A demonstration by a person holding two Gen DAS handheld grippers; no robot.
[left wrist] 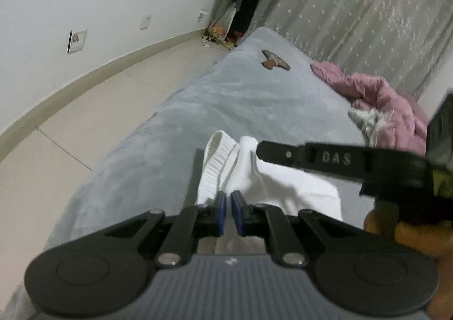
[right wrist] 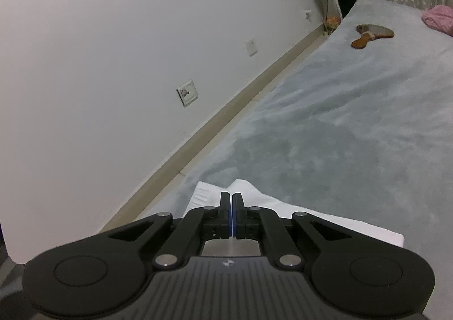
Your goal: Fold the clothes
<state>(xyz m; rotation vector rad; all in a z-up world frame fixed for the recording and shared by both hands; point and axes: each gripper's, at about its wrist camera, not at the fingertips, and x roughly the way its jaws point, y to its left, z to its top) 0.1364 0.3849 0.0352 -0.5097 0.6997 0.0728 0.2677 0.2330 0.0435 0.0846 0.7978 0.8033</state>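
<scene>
A white garment lies on the grey bed blanket, its ribbed cuff lifted toward the camera. My left gripper is shut, and the cuff's cloth runs down between its blue pads. From the right, my right gripper reaches in, its tip on a raised fold of the same garment. In the right wrist view the right gripper is shut, and the white garment peaks up at its tips. The pinch itself is hidden by the fingers.
A pink quilted jacket and a grey-white cloth lie at the bed's right side. Farther up the blanket rests a wooden hand mirror. The bed's left edge drops to a tiled floor beside a white wall. A hand holds the right gripper.
</scene>
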